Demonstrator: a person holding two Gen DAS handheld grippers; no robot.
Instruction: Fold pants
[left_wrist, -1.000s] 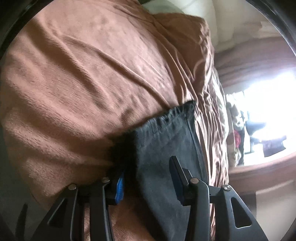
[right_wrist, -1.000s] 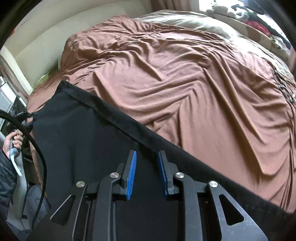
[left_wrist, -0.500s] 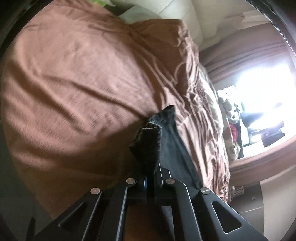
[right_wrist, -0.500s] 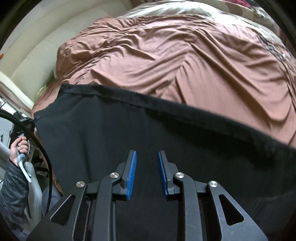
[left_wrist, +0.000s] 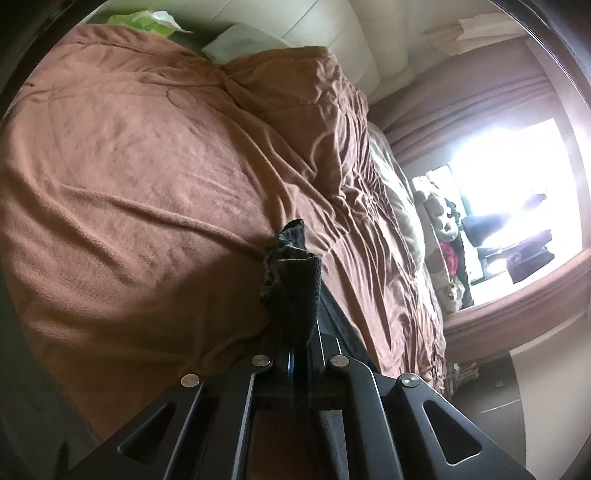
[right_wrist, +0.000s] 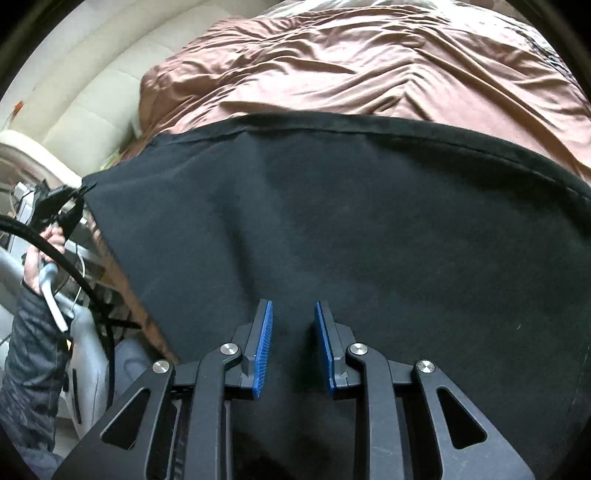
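- Fabric of the black pants (right_wrist: 332, 229) looked soft, limp and light; it lay spread over the brown bedspread (left_wrist: 147, 177), directly ahead of the right gripper (right_wrist: 293, 332), and draped without holding shape.
- The left gripper (left_wrist: 301, 354) was clamped on a bunched ribbed hem (left_wrist: 291, 291), which stood up just past its fingertips.
- The right gripper's blue pads (right_wrist: 264, 347) stood narrowly apart, holding nothing.
- A seamed edge would probably grip best, as the smooth middle might slide.

pants (right_wrist: 369, 229) cut off at right, window (left_wrist: 517, 177) overexposed
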